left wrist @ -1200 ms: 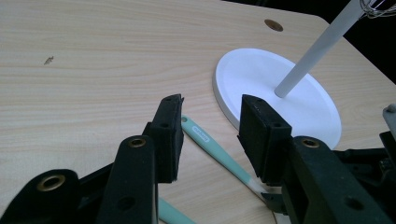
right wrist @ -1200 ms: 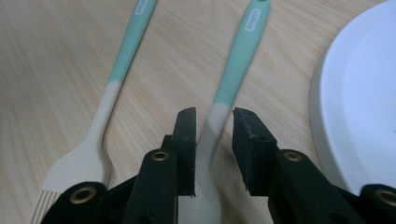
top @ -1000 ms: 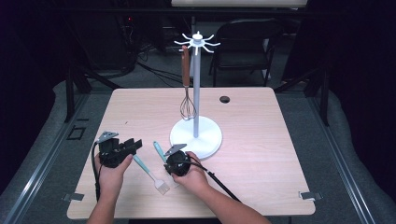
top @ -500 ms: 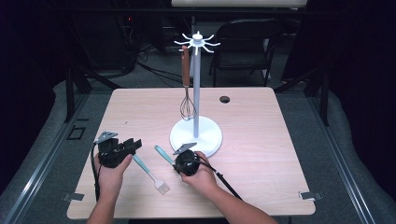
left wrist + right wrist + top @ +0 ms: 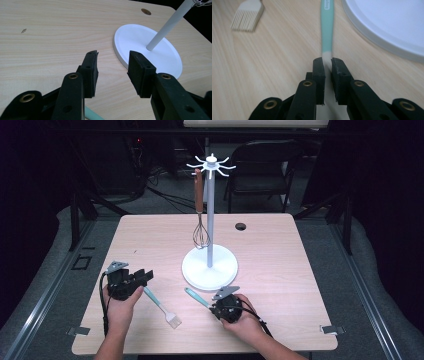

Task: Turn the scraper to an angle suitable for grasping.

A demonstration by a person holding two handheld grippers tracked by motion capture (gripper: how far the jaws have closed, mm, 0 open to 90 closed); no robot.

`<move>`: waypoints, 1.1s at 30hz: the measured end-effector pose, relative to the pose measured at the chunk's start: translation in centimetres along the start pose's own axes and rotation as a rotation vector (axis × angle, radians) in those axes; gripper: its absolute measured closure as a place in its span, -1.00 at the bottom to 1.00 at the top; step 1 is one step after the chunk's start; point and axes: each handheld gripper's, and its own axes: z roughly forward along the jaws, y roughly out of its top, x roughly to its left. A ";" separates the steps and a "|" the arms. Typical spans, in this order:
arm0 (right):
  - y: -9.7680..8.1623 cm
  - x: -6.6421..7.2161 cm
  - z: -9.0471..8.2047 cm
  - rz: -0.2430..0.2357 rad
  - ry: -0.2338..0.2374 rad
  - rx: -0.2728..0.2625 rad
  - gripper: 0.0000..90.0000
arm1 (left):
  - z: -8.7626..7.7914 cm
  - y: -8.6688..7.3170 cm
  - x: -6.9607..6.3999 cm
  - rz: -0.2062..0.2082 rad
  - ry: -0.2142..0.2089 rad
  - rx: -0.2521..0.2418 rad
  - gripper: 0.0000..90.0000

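Note:
My right gripper [image 5: 210, 303] [image 5: 327, 61] is near the table's front edge, shut on the pale end of a teal-handled utensil [image 5: 193, 294] [image 5: 327, 27]. Its jaws have just been closing on it. The teal handle points away from the jaws, beside the white stand base [image 5: 222, 265] [image 5: 392, 25]. My left gripper [image 5: 146, 275] [image 5: 112, 61] rests at the left, open with nothing between its jaws. A teal-handled brush [image 5: 163, 309] with pale bristles [image 5: 247, 16] lies between the two grippers. Its handle end [image 5: 92, 115] lies under the left jaws.
The white stand's pole [image 5: 210, 220] [image 5: 165, 27] rises from the table's middle with hooks on top. A whisk [image 5: 201, 235] with a brown handle hangs from one hook. A small dark hole [image 5: 240, 226] [image 5: 146, 11] marks the far side of the tabletop.
My right gripper has moved right and toward the front edge, taking the teal-handled utensil with it. The left gripper and the brush have stayed put.

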 end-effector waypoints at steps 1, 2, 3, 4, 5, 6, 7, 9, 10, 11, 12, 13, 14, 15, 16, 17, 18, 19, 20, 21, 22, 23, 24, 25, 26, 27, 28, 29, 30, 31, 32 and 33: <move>-0.4 -0.1 -0.4 -0.001 0.003 0.002 0.81 | 0.0 0.0 0.0 0.002 0.000 0.000 0.32; -0.8 -0.2 -0.7 0.001 -0.001 0.002 0.81 | 0.0 0.0 -0.1 0.003 0.000 0.001 0.32; -1.3 -0.3 -1.0 0.009 0.004 -0.001 0.80 | 0.0 0.0 -0.1 0.001 -0.004 0.009 0.32; -1.5 -0.3 -1.2 0.012 0.001 -0.001 0.80 | 0.1 -0.1 -0.1 -0.001 -0.002 0.000 0.32; -1.7 -0.3 -1.4 0.013 0.004 0.001 0.80 | 0.2 -0.1 -0.2 0.001 -0.002 0.004 0.32; -1.8 -0.4 -1.5 0.014 0.001 -0.002 0.80 | 0.2 -0.1 -0.2 0.002 -0.002 0.005 0.32; -1.9 -0.4 -1.5 0.014 0.003 -0.001 0.79 | 0.3 -0.1 -0.3 0.004 -0.003 0.009 0.32; -1.9 -0.5 -1.6 0.012 -0.002 0.008 0.78 | 0.3 -0.2 -0.3 0.007 -0.003 0.010 0.32; -1.9 -0.4 -1.5 0.020 -0.001 -0.003 0.77 | 0.3 -0.2 -0.3 0.010 -0.002 0.013 0.32; -1.8 -0.5 -1.4 0.018 0.002 -0.002 0.75 | 0.4 -0.2 -0.3 0.009 -0.001 0.014 0.32; -1.7 -0.4 -1.4 0.022 0.001 -0.006 0.74 | 0.4 -0.2 -0.3 0.008 -0.003 0.015 0.32; -1.7 -0.5 -1.3 0.021 0.003 -0.008 0.73 | 0.4 -0.2 -0.3 0.009 -0.002 0.017 0.32; -1.6 -0.5 -1.2 0.029 0.006 -0.005 0.73 | 0.5 -0.2 -0.3 0.010 -0.003 0.020 0.32; -1.4 -0.5 -1.0 0.027 0.002 -0.004 0.72 | 0.5 -0.3 -0.3 0.010 -0.003 0.021 0.32; -1.2 -0.5 -0.9 0.030 0.004 -0.006 0.71 | 0.5 -0.3 -0.3 0.010 -0.003 0.021 0.32; -1.1 -0.6 -0.8 0.030 0.004 -0.005 0.71 | 0.5 -0.2 -0.3 0.011 -0.004 0.020 0.32; -0.8 -0.6 -0.5 0.037 0.003 -0.010 0.71 | 0.5 -0.2 -0.3 0.012 -0.004 0.019 0.32; -0.7 -0.7 -0.4 0.037 0.006 -0.008 0.71 | 0.4 -0.2 -0.3 0.013 -0.007 0.025 0.32; -0.4 -0.7 -0.2 0.041 0.007 -0.014 0.70 | 0.5 -0.2 -0.4 0.013 -0.008 0.024 0.32; -0.2 -0.7 -0.1 0.046 0.006 -0.014 0.70 | 0.5 -0.2 -0.4 0.012 -0.008 0.024 0.32; 0.1 -0.7 0.1 0.046 0.004 -0.016 0.70 | 0.5 -0.2 -0.4 0.012 -0.007 0.026 0.32; 0.4 -0.7 0.4 0.046 0.005 -0.015 0.68 | 0.5 -0.2 -0.4 0.012 -0.008 0.026 0.32; 0.6 -0.7 0.5 0.045 0.004 -0.016 0.67 | 0.5 -0.3 -0.4 0.013 -0.008 0.027 0.32; 0.8 -0.7 0.7 0.046 0.002 -0.017 0.66 | 0.5 -0.3 -0.4 0.013 -0.005 0.020 0.32; 1.0 -0.7 0.9 0.045 0.000 -0.016 0.66 | 0.6 -0.3 -0.4 0.012 -0.005 0.021 0.32; 1.1 -0.6 1.1 0.047 -0.005 -0.020 0.66 | 0.6 -0.3 -0.4 0.013 -0.007 0.019 0.32; 1.3 -0.6 1.2 0.046 -0.005 -0.016 0.66 | 0.6 -0.3 -0.4 0.015 -0.008 0.020 0.32; 1.5 -0.6 1.4 0.039 -0.008 -0.019 0.66 | 0.6 -0.3 -0.5 0.013 -0.008 0.021 0.32; 1.5 -0.5 1.4 0.037 -0.005 -0.017 0.65 | 0.6 -0.3 -0.5 0.013 -0.009 0.022 0.32; 1.6 -0.5 1.6 0.033 -0.007 -0.022 0.65 | 0.7 -0.3 -0.5 0.014 -0.012 0.023 0.32; 1.6 -0.4 1.7 0.034 -0.011 -0.019 0.65 | 0.7 -0.3 -0.5 0.016 -0.015 0.026 0.32; 1.6 -0.4 1.8 0.033 -0.018 -0.015 0.65 | 0.7 -0.3 -0.5 0.017 -0.014 0.028 0.31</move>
